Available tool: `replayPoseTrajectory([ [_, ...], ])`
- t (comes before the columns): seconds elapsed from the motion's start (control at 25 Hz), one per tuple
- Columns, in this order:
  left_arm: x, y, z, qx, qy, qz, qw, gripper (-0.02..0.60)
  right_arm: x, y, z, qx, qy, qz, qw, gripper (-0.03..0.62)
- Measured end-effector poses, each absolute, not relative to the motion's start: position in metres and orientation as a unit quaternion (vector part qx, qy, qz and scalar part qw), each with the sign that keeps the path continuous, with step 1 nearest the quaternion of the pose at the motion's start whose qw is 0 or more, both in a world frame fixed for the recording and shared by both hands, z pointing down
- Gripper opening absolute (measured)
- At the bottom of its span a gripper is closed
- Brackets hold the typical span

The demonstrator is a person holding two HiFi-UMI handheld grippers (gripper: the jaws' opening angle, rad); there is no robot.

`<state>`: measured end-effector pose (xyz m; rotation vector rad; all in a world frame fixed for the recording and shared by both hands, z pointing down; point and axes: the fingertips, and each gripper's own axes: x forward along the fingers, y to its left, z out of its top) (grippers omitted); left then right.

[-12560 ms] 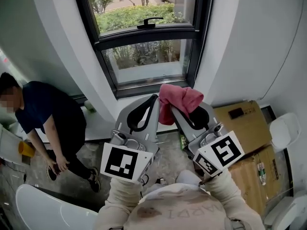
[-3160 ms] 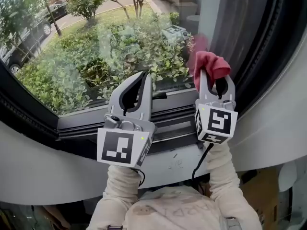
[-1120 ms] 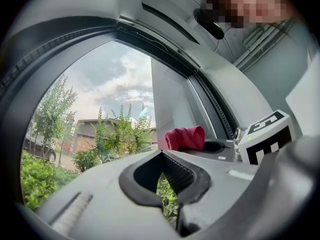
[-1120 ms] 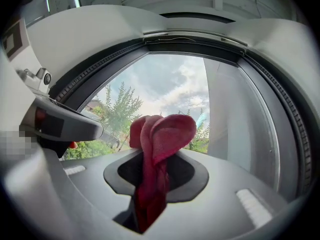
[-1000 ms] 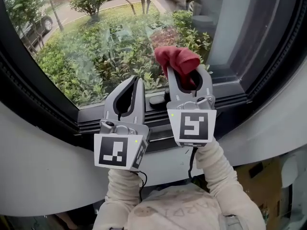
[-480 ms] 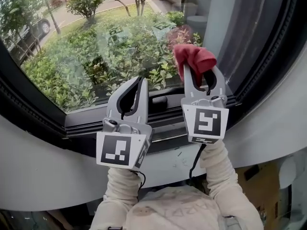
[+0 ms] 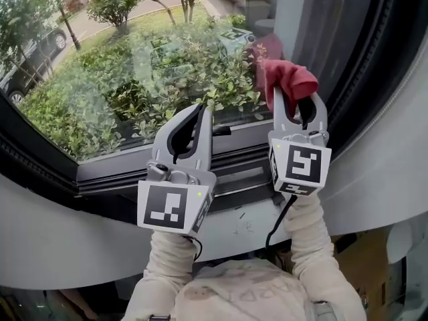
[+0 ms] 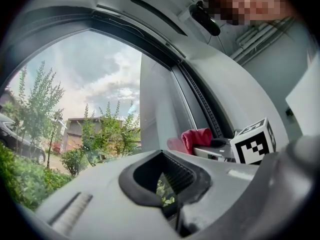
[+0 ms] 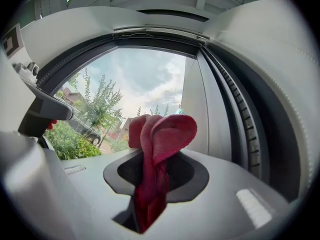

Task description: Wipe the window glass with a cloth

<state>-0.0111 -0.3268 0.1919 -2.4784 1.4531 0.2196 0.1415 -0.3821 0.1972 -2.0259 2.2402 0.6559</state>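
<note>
The window glass (image 7: 134, 65) fills the upper head view, with shrubs and a road behind it. My right gripper (image 7: 295, 96) is shut on a red cloth (image 7: 287, 77) that bunches over its tips, close to the pane's right edge. The cloth's faint reflection shows in the glass just behind it. In the right gripper view the cloth (image 9: 159, 134) hangs out of the closed jaws of that gripper (image 9: 156, 156) toward the glass (image 9: 135, 84). My left gripper (image 7: 201, 111) is shut and holds nothing, low before the pane. In the left gripper view, that gripper (image 8: 162, 156) points at the glass (image 8: 85, 99), with the cloth (image 8: 196, 136) off to the right.
A dark window frame (image 7: 374, 65) runs up the right side. A black handle (image 7: 221, 131) sits on the lower rail (image 7: 234, 172) between the grippers. Below is a curved white wall (image 7: 67, 233). A cardboard box (image 7: 364, 253) lies at the lower right.
My right gripper has carried the red cloth rightward across the glass, from near the middle to the right frame. The left gripper has stayed roughly in place.
</note>
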Motion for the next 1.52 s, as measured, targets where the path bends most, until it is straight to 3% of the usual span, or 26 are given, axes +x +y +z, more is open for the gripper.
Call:
replayPoseTrajectory([
  [0.44, -0.009, -0.316, 0.193, -0.851, 0.504, 0.067, 0.132, 0.0, 0.148, -0.382, 0.199, -0.639, 0.749, 0.165, 0.049, 0.123],
  [0.88, -0.017, -0.279, 0.19, -0.859, 0.486, 0.08, 0.139, 0.0, 0.072, -0.301, 0.193, -0.528, 0.829, 0.165, 0.08, 0.123],
  [1.52, -0.024, -0.211, 0.209, -0.87, 0.469, 0.073, 0.136, 0.0, 0.032, -0.215, 0.216, -0.486, 0.859, 0.128, 0.093, 0.123],
])
